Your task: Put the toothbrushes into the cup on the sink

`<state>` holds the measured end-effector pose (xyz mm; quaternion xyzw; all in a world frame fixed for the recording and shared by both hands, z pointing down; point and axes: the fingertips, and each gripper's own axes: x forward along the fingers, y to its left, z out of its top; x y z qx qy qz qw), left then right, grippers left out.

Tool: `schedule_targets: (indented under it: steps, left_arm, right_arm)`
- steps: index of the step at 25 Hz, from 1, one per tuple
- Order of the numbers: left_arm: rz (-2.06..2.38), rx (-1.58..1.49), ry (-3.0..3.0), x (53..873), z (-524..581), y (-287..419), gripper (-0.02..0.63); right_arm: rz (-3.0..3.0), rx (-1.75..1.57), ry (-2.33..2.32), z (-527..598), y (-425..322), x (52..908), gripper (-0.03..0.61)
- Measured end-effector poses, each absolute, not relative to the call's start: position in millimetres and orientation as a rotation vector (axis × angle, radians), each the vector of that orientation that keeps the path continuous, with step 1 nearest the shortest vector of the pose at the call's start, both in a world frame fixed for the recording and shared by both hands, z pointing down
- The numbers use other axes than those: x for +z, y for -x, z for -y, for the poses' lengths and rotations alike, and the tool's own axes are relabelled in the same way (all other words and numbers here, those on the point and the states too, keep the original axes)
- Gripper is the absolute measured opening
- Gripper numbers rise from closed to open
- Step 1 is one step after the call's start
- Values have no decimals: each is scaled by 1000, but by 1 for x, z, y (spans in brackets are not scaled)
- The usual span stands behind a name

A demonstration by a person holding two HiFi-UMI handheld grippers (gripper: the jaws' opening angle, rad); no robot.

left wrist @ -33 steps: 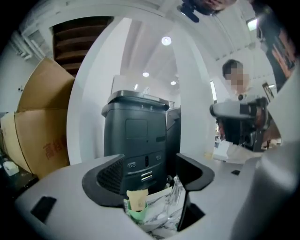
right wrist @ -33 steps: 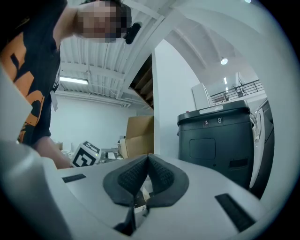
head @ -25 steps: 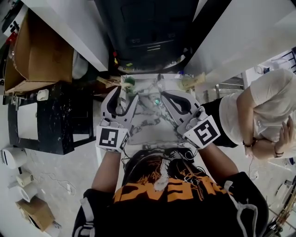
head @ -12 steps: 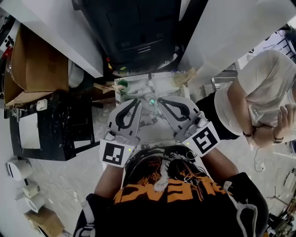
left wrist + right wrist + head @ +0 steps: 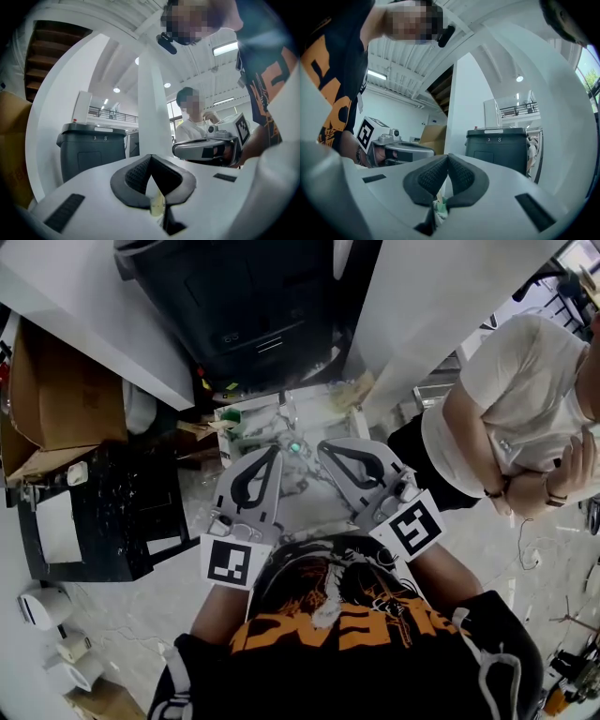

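Moved: both tools sit nearer the person than a second ago, drawn back from the far end of the desk. The left tool's jaws, spread back then, have just been closing.
Yellow toothbrush (image 5: 157, 203): a pale, see-through piece of it shows low between the left tool's pads; the rest is hidden.
Green toothbrush (image 5: 440, 205): a white and green piece shows low between the right tool's pads. In the head view a teal end shows between the two tool tips.
Left tool (image 5: 275, 453): pressed together, pinching the yellow toothbrush, held level above the desk.
Right tool (image 5: 323, 447): pressed together, pinching the green toothbrush, held level, its tip near the left tool's but apart.
Desk (image 5: 302, 491): marbled white, under both tools.
Bin (image 5: 91, 150): dark grey, beyond the desk's far end.
Cardboard box (image 5: 66, 409): well off to the left.
Onlooker (image 5: 506, 399): a person in a white shirt, standing to the right of the desk.
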<state>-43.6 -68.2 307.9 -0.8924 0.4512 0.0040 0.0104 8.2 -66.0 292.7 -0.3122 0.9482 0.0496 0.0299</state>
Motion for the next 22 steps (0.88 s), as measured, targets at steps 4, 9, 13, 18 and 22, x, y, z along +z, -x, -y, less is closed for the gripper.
schedule_targets:
  steps: [4, 9, 13, 18, 22]
  left_arm:
    - [-1383, 11, 2787, 303, 67, 35, 23]
    - [-1376, 8, 2792, 305, 69, 31, 23]
    - [-1385, -6, 2792, 305, 68, 31, 23]
    - [-1387, -20, 2791, 308, 67, 31, 23]
    - [-1391, -25, 2791, 309, 67, 31, 23]
  right_arm:
    - [-2911, 147, 980, 66, -16, 290, 14]
    - [-2914, 145, 986, 68, -18, 293, 14]
    - [-2918, 147, 980, 67, -19, 293, 14]
    - [-2921, 154, 969, 67, -18, 294, 14]
    - [-2923, 160, 956, 68, -17, 294, 14]
